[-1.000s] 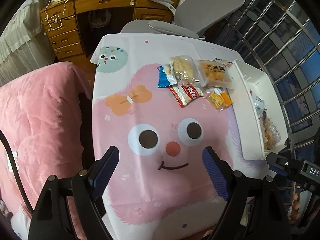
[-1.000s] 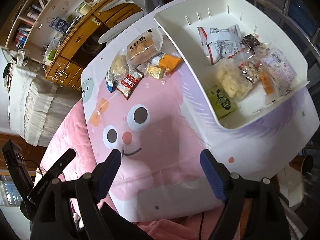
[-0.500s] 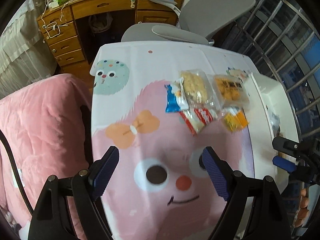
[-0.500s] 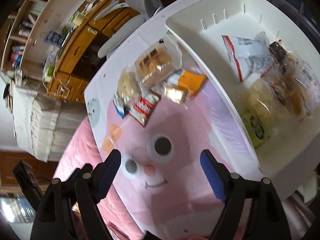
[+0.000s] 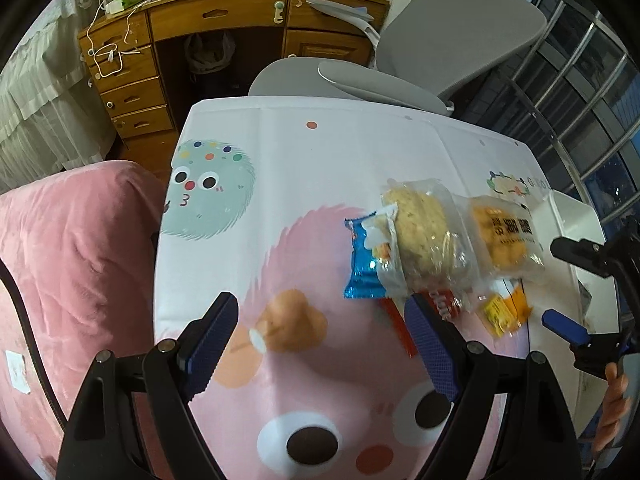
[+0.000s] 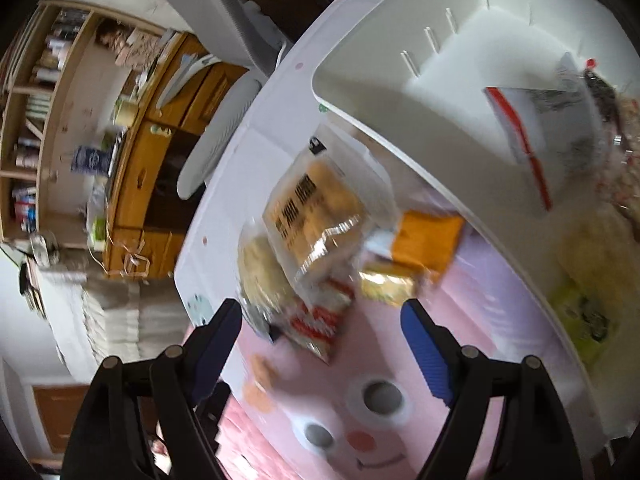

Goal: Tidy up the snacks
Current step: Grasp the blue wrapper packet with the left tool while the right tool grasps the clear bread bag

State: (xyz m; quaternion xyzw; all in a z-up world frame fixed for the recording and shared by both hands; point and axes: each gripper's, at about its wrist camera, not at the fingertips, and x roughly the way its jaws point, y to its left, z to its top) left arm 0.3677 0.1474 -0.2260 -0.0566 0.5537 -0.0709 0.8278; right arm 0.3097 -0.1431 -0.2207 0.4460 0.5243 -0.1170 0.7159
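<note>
Left gripper (image 5: 316,340): your jaws stand wide with nothing between them, hanging over the pink cartoon face on the tablecloth (image 5: 280,152).
Right gripper (image 6: 322,344): your jaws are also spread wide and hold nothing; the view here is blurred. In the left view this gripper shows at the right edge, with your fingers (image 5: 614,400) wrapped on its handle.
Snack pile: the loose packets lie together on the cloth, just beyond your left gripper's right finger and beside the tray.
Red packet (image 5: 440,304): nearest to you, partly under the clear packets.
Small yellow packet (image 5: 502,312): beside the red one, on the tray side.
Blue packet (image 5: 362,264): at the left edge of the pile, tucked under the round biscuit bag (image 5: 420,236).
Orange pastry bag (image 5: 504,240): right of the biscuit bag, touching it.
White tray (image 6: 380,80): on the table's right side, its rim just beside the pile; several packets already lie inside, among them a white packet with red stripe (image 6: 528,128) and a green packet (image 6: 580,316).
Beyond the table: a grey office chair (image 5: 440,40), then a wooden desk (image 5: 224,20).
Left of the table: a pink blanket (image 5: 72,240).
</note>
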